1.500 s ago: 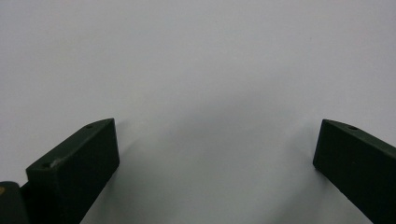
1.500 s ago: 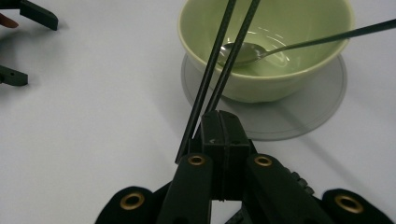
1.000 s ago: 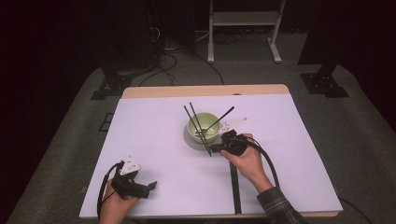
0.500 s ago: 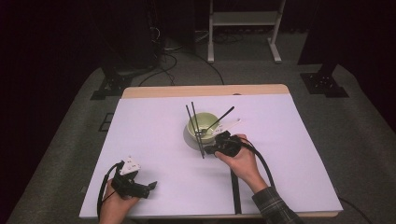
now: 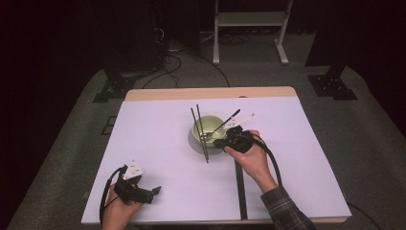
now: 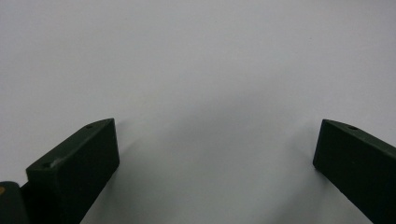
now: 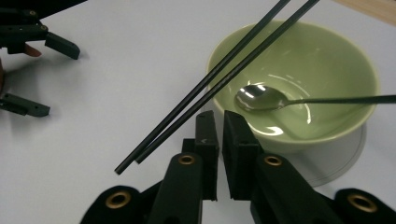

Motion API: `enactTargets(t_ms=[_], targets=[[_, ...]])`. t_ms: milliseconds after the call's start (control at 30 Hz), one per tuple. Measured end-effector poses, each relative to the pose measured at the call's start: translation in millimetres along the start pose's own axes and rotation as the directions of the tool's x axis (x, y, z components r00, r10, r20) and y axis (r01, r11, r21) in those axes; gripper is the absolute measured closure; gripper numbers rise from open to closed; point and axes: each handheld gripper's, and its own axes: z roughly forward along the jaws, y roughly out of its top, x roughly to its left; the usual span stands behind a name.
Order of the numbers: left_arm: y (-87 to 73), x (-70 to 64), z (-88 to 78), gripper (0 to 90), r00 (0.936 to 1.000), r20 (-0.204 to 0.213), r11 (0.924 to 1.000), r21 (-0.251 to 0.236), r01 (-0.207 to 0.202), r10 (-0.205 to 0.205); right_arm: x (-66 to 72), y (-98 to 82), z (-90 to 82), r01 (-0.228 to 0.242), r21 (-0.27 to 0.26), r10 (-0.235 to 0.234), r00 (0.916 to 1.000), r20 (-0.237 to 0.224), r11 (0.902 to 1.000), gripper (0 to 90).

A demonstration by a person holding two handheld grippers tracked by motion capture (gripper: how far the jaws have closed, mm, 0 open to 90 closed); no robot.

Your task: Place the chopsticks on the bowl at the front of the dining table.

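Your right gripper [image 7: 223, 122] sits just in front of the green bowl [image 7: 327, 65], jaws nearly together w/ a thin slit between them and nothing in it; they've just been opening a little. In the high view your right gripper [image 5: 221, 142] is at the bowl's [image 5: 207, 125] near-right rim, approx. mid-table. The two black chopsticks [image 7: 219, 79] lie side by side across the bowl's rim, near ends overhanging onto the white table [image 7: 116, 79] just left of your jaw tips; whether the jaw touches them can't be told. In the high view the chopsticks [image 5: 200, 134] run from beyond the bowl's far rim to the sheet in front of it. A metal spoon [image 7: 261, 98] rests inside the bowl, head on the bottom, handle going out over the right rim. Your left gripper [image 6: 215, 144] has jaws wide apart, nothing between, just bare white table [image 6: 196, 60] under it. In the high view your left gripper [image 5: 153, 192] is at the near-left corner of the table [image 5: 153, 139], well apart from the bowl. A dark strip [image 5: 240, 184] runs down the sheet below your right hand [image 5: 251, 155].
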Motion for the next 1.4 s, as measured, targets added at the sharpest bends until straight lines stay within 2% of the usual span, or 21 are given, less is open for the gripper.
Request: enactTargets(t_ms=[167,400,533,1100,1400], targets=[[0.0,-0.1,0.1,0.0,1.0,0.0,1.0,-0.001,0.002,-0.002,-5.3,14.5,2.0,0.004,-0.007,-0.004,0.9981,0.062,1.0,66.4],[-0.1,-0.1,0.2,0.0,1.0,0.0,1.0,-0.003,0.002,-0.002,-15.8,36.2,11.3,-0.008,-0.035,0.011,0.994,0.109,0.9994,40.1],[0.0,0.0,0.0,0.0,1.0,0.001,1.0,-0.001,0.0,0.0,-23.1,47.4,21.0,-0.017,-0.035,0.021,0.9924,0.121,0.9992,32.8],[-0.1,-0.1,0.1,0.0,1.0,0.002,1.0,-0.002,0.004,-0.004,-43.2,91.3,77.0,-0.053,0.003,0.052,0.9906,0.126,0.9986,32.7],[-0.1,-0.1,0.3,0.0,1.0,0.002,1.0,-0.004,0.004,-0.004,-53.4,100.9,102.8,-0.076,0.045,0.068,0.9853,0.157,0.9961,33.1]])
